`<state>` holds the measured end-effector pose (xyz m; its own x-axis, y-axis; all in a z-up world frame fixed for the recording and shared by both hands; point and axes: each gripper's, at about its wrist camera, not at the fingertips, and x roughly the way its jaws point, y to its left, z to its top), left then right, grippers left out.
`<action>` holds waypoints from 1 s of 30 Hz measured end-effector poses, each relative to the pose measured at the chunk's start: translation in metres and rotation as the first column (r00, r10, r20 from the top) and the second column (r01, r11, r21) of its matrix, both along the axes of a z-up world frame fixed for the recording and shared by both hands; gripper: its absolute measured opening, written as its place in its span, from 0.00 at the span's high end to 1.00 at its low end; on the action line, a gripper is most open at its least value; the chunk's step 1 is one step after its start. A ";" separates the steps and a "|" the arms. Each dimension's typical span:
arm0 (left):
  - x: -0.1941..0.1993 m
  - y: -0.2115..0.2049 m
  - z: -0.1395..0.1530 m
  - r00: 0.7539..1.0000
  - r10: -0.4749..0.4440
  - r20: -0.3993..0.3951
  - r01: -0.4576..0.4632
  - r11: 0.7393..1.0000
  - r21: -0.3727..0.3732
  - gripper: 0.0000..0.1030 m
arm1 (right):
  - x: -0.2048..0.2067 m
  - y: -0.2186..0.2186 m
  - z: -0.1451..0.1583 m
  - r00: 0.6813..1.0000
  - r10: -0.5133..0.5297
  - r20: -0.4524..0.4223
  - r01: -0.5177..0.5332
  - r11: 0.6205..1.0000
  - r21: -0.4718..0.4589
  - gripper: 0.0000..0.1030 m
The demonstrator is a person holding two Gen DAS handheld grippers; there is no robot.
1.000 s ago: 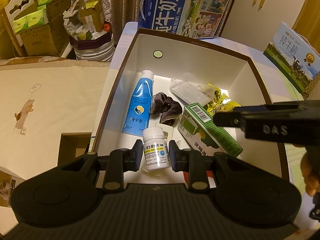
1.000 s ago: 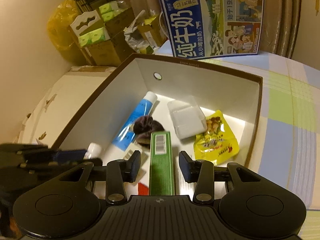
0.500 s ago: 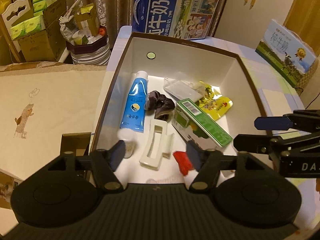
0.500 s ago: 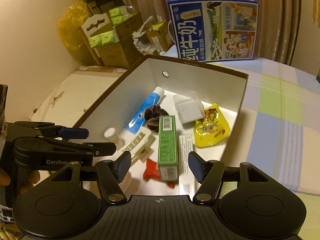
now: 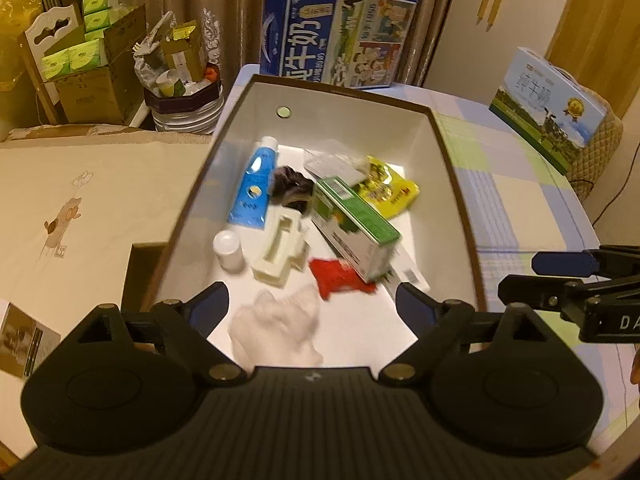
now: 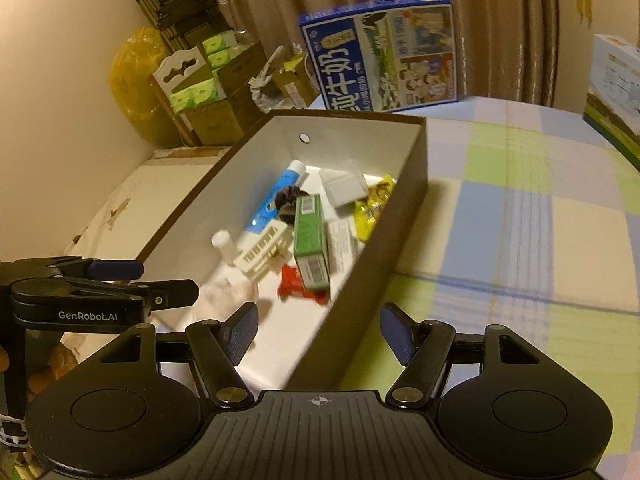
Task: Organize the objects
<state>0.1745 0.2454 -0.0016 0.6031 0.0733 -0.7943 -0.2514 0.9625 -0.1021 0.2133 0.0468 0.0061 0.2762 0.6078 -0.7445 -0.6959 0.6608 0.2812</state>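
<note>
The left gripper (image 5: 312, 304) hangs released over the near end of the box (image 5: 460, 200), its fingers (image 5: 210, 304) having just been opening with nothing between them. The right gripper (image 6: 318, 328), fingers likewise parted and empty after just opening, sits above the box's near right wall. Inside lie a white pill bottle (image 5: 228, 249), cream hair clip (image 5: 280, 248), green carton (image 5: 356, 228), blue tube (image 5: 254, 186) and yellow packet (image 5: 390, 192).

In the box (image 5: 456, 184), the bottle (image 5: 227, 249) stood left of the hair clip (image 5: 280, 246), behind the cloth (image 5: 276, 326).
</note>
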 end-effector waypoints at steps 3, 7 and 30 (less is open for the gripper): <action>-0.013 -0.022 0.004 1.000 -0.010 0.005 0.010 1.000 0.006 0.13 | -0.009 -0.021 0.002 1.000 -0.011 -0.001 0.011 1.000 -0.013 0.37; -0.028 -0.046 0.008 1.000 -0.005 0.014 0.005 1.000 0.004 0.12 | -0.018 -0.046 0.005 1.000 -0.016 -0.001 0.016 1.000 -0.011 0.37; -0.092 -0.165 0.012 1.000 -0.024 -0.002 0.024 0.999 0.028 0.11 | -0.076 -0.168 0.009 0.998 -0.060 -0.004 0.060 0.997 -0.050 0.37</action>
<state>0.0823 0.0809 0.0103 0.6040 0.0813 -0.7928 -0.2282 0.9708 -0.0743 0.1370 -0.1209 0.0155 0.3066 0.5525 -0.7751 -0.6531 0.7145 0.2510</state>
